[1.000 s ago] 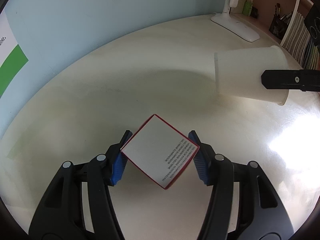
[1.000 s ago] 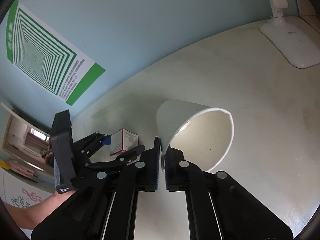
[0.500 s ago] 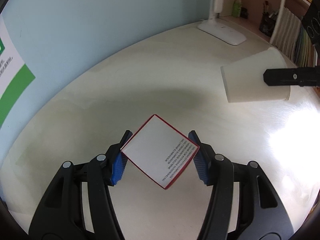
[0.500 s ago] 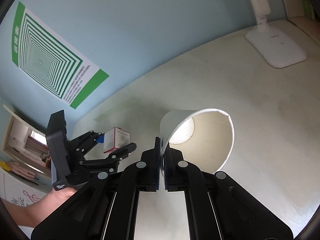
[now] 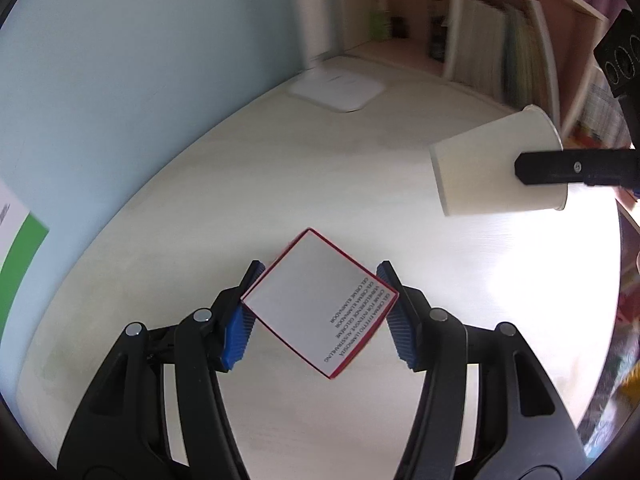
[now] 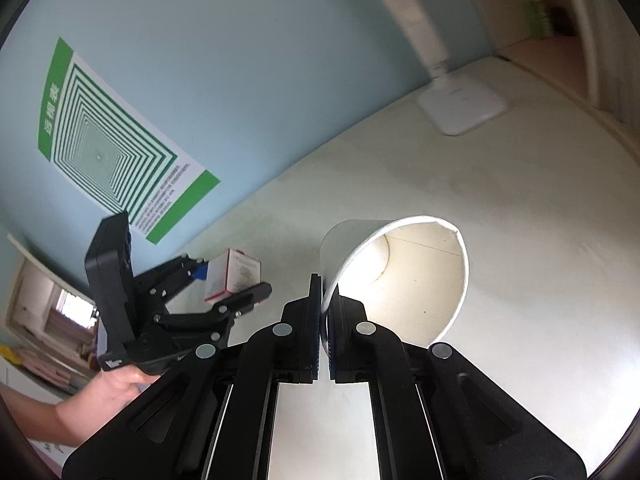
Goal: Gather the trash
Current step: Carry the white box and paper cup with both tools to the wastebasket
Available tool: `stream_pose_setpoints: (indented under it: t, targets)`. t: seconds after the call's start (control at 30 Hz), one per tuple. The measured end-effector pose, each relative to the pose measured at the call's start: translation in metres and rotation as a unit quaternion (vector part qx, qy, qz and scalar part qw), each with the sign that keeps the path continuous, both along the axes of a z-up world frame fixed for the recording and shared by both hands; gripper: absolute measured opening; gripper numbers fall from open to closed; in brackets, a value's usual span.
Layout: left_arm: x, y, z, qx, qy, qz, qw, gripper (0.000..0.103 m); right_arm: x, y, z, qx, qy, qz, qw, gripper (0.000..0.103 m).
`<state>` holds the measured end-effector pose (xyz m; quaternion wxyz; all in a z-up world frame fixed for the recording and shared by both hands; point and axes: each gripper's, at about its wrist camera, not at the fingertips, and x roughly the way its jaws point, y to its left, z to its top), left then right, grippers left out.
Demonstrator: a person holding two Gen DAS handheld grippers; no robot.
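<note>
Left gripper [image 5: 318, 312] clamps your light, crushable box [image 5: 320, 304] by 2 corners | right gripper [image 6: 325, 300] pinches the flimsy paper cup [image 6: 416, 276] wall at its rim; squeeze gently above the table [image 5: 280, 184].

black left gripper [image 5: 318, 312], ribbed blue pads [image 5: 237, 330], silver screws [image 5: 202, 314]

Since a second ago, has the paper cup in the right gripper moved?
Yes. The paper cup, pinched by the right gripper, has moved back from the lamp base, which now sits farther up-frame.
</note>
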<state>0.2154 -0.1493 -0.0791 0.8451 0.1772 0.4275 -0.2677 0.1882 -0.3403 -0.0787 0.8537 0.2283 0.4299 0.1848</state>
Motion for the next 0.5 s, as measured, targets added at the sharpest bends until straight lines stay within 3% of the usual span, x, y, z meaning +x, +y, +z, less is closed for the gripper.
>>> stream_pose_setpoints:
  t: [0.3, 0.5]
  targets:
    - [-0.077, -0.082, 0.021, -0.003, -0.002, -0.112, 0.9937, 0.055, -0.125, -0.064, 0.020, 0.002, -0.022, -0.091, 0.996, 0.004]
    - [-0.150, -0.147, 0.024, -0.006, 0.008, -0.213, 0.9770, 0.055, -0.238, -0.107, 0.021, 0.001, -0.019, -0.186, 0.982, 0.004]
